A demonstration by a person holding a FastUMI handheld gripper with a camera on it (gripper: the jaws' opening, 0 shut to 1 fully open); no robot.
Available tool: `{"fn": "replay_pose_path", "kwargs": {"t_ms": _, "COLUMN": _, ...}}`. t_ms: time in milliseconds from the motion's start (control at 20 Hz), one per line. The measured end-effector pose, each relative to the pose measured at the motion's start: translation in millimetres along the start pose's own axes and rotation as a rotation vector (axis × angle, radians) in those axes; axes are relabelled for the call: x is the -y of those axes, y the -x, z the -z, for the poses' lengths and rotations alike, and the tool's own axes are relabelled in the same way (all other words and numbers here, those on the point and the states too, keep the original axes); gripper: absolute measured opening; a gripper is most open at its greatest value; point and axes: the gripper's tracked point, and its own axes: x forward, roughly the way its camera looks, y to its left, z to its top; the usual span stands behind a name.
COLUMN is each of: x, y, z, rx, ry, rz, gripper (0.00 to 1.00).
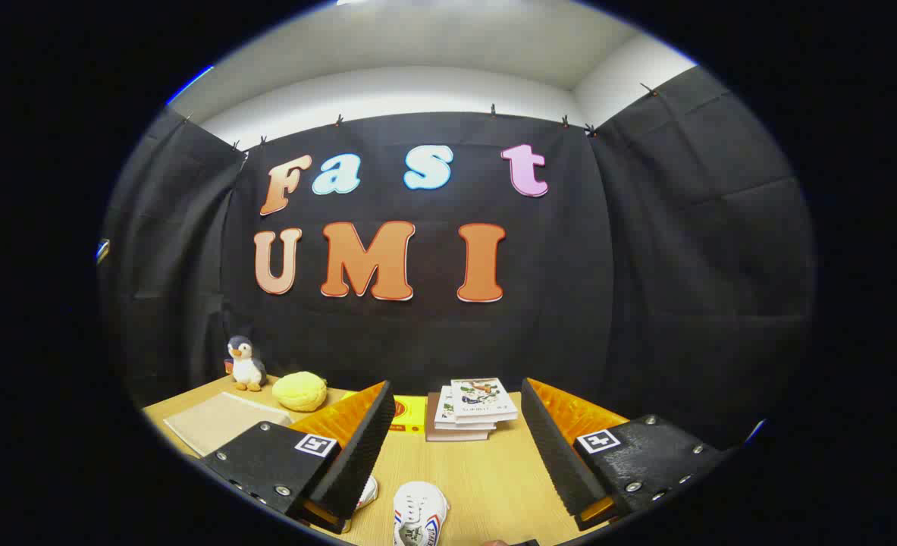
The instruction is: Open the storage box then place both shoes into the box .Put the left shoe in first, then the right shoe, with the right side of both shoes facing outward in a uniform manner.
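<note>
Fingers spread wide, gripping nothing, raised over wooden counter. White shoe with red-blue stripes lies on counter between them, close below; second shoe peeks out beside left finger. Beyond fingers: stack of books, yellow box, yellow plush, penguin toy, beige mat.

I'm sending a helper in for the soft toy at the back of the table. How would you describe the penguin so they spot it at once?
Start at the wooden table, beyond the open gripper whose fingers hold nothing, and look to the far corner by the black cloth wall. There the penguin stands upright beside a yellow plush. It alone is dark grey and white with an orange beak.
</note>
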Motion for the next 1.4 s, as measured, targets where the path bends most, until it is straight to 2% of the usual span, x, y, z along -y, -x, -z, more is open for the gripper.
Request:
{"fn": "replay_pose_path", "kwargs": {"t_ms": 850, "x": -26.0, "y": 0.5, "z": 17.4, "rx": -0.049, "ry": 0.009, "rz": -0.05, "gripper": 0.99}}
{"fn": "replay_pose_path", "kwargs": {"t_ms": 1200, "x": -54.3, "y": -9.4, "z": 79.4, "rx": -0.198, "ry": -0.073, "rz": -0.147, "gripper": 0.99}}
{"fn": "replay_pose_path", "kwargs": {"t_ms": 1400, "x": -82.6, "y": -10.4, "z": 115.8, "rx": -0.32, "ry": -0.204, "rz": -0.242, "gripper": 0.99}}
